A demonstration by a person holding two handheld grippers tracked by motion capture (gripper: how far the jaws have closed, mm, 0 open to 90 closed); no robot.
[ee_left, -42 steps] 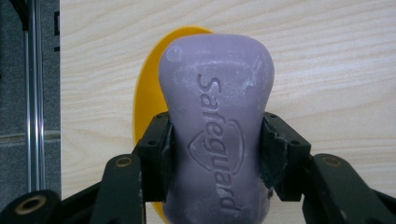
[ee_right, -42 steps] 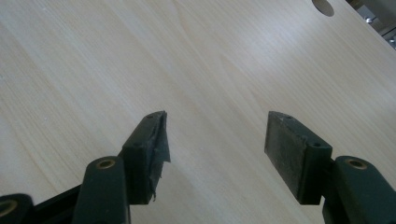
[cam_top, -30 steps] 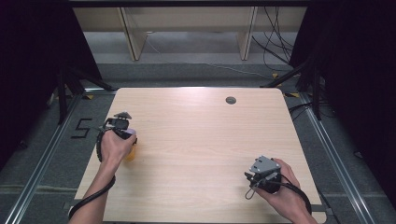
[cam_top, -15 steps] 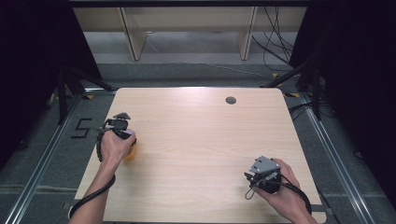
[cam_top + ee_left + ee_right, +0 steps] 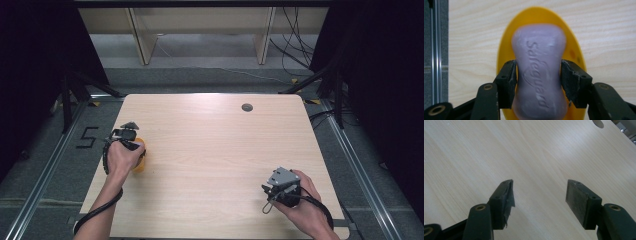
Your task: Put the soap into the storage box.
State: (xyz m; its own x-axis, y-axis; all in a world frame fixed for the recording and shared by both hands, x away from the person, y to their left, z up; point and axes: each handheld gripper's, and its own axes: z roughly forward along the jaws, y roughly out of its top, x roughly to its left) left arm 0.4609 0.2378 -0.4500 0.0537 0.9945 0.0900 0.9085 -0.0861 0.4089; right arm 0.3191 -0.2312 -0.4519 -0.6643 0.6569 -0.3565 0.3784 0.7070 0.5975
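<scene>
- A purple soap bar (image 5: 539, 72) is clamped at its narrow waist by the left hand-held gripper (image 5: 539, 80), jaws pressed on both sides.
- The soap lies over a yellow dish (image 5: 504, 55), seen at the left edge of the desk (image 5: 215, 150) in the high view.
- Step judged: soap gripped, lift not yet done; whether it rests in the dish cannot be told.
- Next move calls for a straight lift, the dish being left behind.
- The right hand-held gripper (image 5: 539, 195) is held wide open and empty, lower right.

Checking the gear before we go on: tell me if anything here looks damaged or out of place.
One thing: the right gripper has a torn pad on one finger, its edge ragged and peeling, while the other pad is flat and whole. The soap bar sits squarely on the yellow dish.
</scene>
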